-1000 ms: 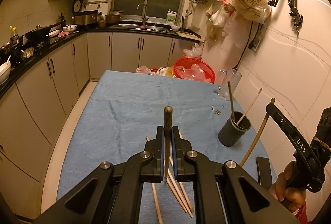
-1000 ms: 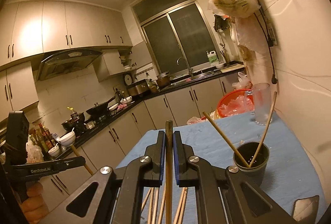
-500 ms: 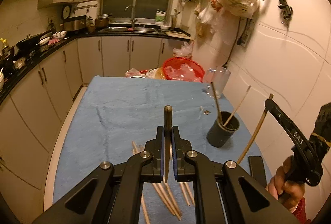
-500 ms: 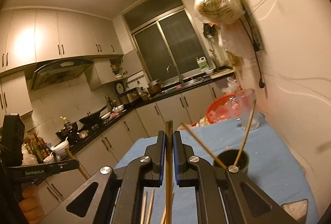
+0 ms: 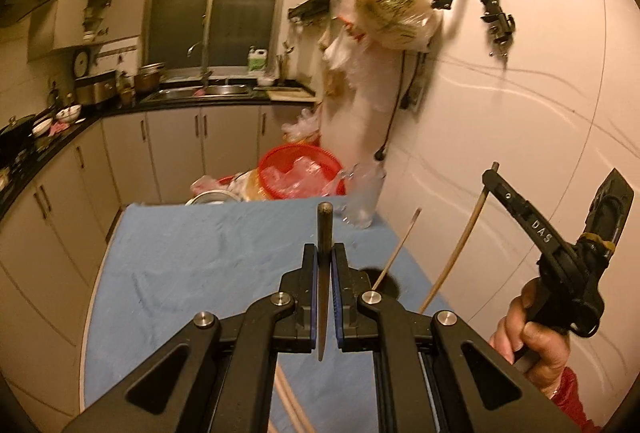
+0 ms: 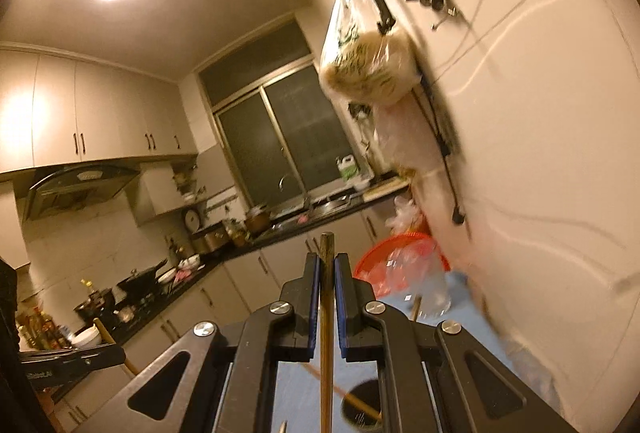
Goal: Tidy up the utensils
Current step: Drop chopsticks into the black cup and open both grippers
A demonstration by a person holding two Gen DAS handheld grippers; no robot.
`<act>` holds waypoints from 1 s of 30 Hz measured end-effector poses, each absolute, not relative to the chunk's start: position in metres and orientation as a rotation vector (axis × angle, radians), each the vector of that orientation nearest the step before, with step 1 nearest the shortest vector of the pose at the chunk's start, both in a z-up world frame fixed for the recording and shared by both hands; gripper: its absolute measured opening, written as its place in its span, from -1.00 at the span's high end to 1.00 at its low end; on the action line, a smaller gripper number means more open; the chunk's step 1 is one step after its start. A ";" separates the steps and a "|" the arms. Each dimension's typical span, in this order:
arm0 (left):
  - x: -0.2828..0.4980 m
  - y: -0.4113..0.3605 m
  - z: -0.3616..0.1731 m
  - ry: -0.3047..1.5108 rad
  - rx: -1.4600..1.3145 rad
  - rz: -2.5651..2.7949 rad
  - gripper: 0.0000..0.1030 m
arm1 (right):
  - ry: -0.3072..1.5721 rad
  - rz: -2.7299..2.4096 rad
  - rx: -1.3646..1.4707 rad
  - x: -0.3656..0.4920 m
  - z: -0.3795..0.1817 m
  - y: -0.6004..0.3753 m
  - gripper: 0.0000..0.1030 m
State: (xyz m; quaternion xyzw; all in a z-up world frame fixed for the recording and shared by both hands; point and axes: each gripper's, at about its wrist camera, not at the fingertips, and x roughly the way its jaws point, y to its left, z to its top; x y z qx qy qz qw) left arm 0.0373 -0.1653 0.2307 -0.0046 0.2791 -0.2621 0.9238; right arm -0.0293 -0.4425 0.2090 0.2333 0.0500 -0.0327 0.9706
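My left gripper (image 5: 327,253) is shut on a dark chopstick (image 5: 324,229) that stands upright between its pads. My right gripper (image 6: 327,261) is shut on a wooden chopstick (image 6: 327,297); it also shows in the left wrist view (image 5: 496,177) at the right, with its chopstick (image 5: 456,253) slanting down. The dark utensil cup (image 5: 386,283) stands on the blue table cloth (image 5: 200,261) just behind my left fingers, with a chopstick (image 5: 400,245) leaning in it. In the right wrist view the cup (image 6: 362,403) lies below my gripper. Loose chopsticks (image 5: 290,407) lie on the cloth near me.
A clear glass pitcher (image 5: 364,197) and a red basket (image 5: 298,177) with plastic bags stand at the table's far end. The white wall (image 5: 520,113) runs close along the right, with hanging bags (image 5: 396,13). Kitchen cabinets (image 5: 52,217) line the left.
Both grippers have risen and tilted upward while moving toward the cup. The cup now sits just behind my left fingers and under my right gripper. Both chopsticks stay gripped.
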 end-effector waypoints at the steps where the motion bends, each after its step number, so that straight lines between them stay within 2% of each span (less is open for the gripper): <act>1: 0.041 -0.170 0.235 0.566 -0.013 -0.543 0.86 | 0.095 -0.073 0.468 -0.027 0.212 -0.446 0.85; 12: 0.079 -0.224 0.256 0.540 -0.064 -0.615 0.86 | 0.076 -0.126 0.455 0.015 0.218 -0.472 0.85; 21: 0.119 -0.253 0.202 0.686 -0.068 -0.604 0.86 | 0.170 -0.136 0.447 0.055 0.177 -0.482 0.85; 30: 0.130 -0.266 0.171 0.738 -0.042 -0.600 0.86 | 0.304 -0.086 0.465 0.075 0.135 -0.478 0.83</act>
